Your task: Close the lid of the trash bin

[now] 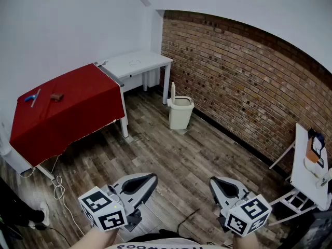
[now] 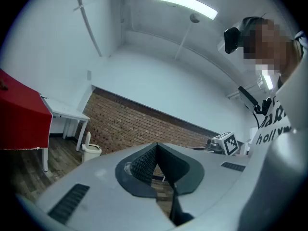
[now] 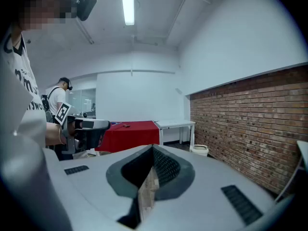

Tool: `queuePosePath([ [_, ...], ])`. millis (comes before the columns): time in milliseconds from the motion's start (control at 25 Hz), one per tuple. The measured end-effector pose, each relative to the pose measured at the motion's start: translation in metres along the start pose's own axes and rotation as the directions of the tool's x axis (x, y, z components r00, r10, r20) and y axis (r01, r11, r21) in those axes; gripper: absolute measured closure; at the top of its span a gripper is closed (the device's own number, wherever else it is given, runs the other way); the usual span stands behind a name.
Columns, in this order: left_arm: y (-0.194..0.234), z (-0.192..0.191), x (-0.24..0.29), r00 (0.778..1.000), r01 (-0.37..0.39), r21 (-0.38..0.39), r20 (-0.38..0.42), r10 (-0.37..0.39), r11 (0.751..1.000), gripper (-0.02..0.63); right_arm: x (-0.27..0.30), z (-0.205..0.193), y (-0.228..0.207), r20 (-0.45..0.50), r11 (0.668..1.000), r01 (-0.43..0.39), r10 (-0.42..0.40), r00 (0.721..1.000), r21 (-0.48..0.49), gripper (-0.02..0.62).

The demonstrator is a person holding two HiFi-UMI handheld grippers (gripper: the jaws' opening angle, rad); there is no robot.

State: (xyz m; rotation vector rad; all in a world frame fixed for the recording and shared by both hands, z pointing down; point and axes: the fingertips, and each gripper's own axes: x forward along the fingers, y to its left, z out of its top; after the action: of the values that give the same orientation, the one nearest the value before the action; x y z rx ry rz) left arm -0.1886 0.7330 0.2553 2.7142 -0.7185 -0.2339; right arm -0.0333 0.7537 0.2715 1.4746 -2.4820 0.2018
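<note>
Both jaws closed, empty: left gripper (image 1: 153, 178), right gripper (image 1: 213, 181), well apart from lid-up trash bin (image 1: 180, 111); "holly" on shirt (image 2: 275, 127)

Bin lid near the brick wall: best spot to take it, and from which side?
Take the lid by its top free edge, coming from above. It stands upright at the rim of the trash bin nearest the white table, so that edge is exposed and should likely swing down over the opening.

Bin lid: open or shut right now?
Open. In the head view the lid stands upright along one edge of the bin, leaving its top uncovered. The left gripper view shows it raised too.
</note>
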Motion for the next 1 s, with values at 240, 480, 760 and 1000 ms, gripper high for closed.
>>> queuePosePath([
  [240,0.017,0.005,-0.017,1.000,-0.011,0.001,0.004,0.011,1.000,0.600,0.015,0.002,0.011,0.000,1.000,0.006,-0.006,1.000,0.004,0.586],
  [480,0.028,0.001,-0.042,1.000,0.015,0.002,-0.024,-0.015,1.000,0.600,0.025,0.011,0.037,0.093,0.998,-0.025,0.020,0.995,0.053,0.586],
  [760,0.048,-0.007,-0.054,1.000,-0.013,-0.006,-0.010,0.013,1.000,0.600,0.031,-0.012,0.045,0.021,1.000,-0.014,0.014,1.000,0.004,0.586],
  [1000,0.079,-0.008,-0.043,0.994,-0.105,-0.025,-0.029,0.104,0.994,0.600,0.065,-0.017,0.017,-0.018,0.998,-0.058,0.059,0.998,0.033,0.586],
])
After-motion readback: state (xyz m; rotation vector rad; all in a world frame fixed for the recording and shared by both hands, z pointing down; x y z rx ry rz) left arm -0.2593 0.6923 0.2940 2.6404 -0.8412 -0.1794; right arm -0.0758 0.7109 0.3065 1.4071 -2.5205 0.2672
